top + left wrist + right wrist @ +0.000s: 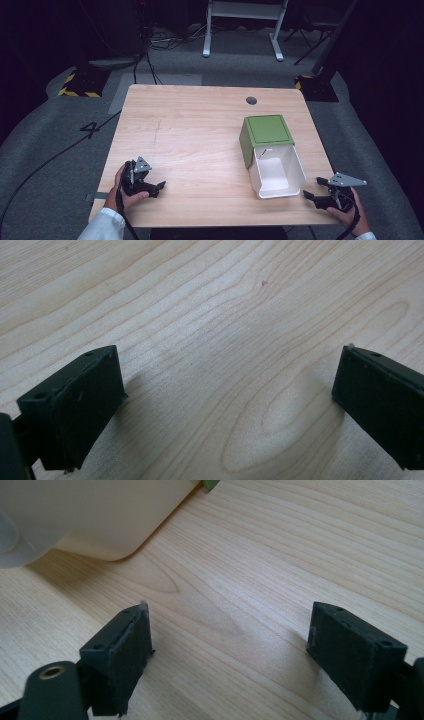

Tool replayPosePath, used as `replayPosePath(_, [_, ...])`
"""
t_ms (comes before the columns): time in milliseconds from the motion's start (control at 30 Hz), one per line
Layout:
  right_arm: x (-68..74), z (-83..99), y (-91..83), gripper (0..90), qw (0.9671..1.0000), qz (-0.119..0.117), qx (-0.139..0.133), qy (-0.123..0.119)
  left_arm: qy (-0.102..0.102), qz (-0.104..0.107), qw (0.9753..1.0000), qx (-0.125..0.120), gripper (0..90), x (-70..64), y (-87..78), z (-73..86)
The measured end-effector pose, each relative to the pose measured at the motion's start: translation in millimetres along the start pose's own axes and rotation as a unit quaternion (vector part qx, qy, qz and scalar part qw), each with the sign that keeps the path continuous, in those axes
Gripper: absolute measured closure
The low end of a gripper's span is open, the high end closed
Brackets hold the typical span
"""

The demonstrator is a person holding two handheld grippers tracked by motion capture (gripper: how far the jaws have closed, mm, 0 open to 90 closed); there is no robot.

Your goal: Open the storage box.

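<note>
On the wooden table [200, 125] we see a white bin [276, 171] with a green lid [267, 131] at about 4 o'clock. The left gripper [159, 187] at 8 o'clock and the right gripper [314, 188] at 5 o'clock rest released, jaws wide, grasping nothing.

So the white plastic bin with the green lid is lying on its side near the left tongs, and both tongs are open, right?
Not quite. The white plastic bin with the green lid lies on its side near the right tongs, not the left tongs, which rest across the wooden table. The high view shows this. Both tongs are open, as you said.
</note>
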State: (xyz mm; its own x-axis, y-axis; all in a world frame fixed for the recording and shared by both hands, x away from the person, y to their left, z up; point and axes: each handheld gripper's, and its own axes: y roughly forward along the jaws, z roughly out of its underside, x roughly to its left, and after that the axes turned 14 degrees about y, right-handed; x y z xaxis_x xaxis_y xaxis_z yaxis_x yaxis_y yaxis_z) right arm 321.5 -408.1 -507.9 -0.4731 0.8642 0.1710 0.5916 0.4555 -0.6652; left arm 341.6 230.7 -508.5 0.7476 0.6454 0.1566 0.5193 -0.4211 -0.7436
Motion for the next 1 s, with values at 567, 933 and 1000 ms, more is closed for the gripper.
replayPosePath(567, [-0.1,0.0,0.1,17.8,0.9999,0.009,-0.003,0.007,0.003,0.003,1.0,0.0,0.4,0.7,0.7,-0.7])
replayPosePath(933, [0.1,0.5,-0.3,17.8,0.9999,0.011,-0.003,0.009,0.004,0.004,1.0,0.0,0.1,1.2,1.4,-1.6])
replayPosePath(1000, [0.1,0.5,-0.3,17.8,0.9999,0.011,-0.004,0.009,0.005,0.004,1.0,0.001,0.2,1.3,1.4,-1.5])
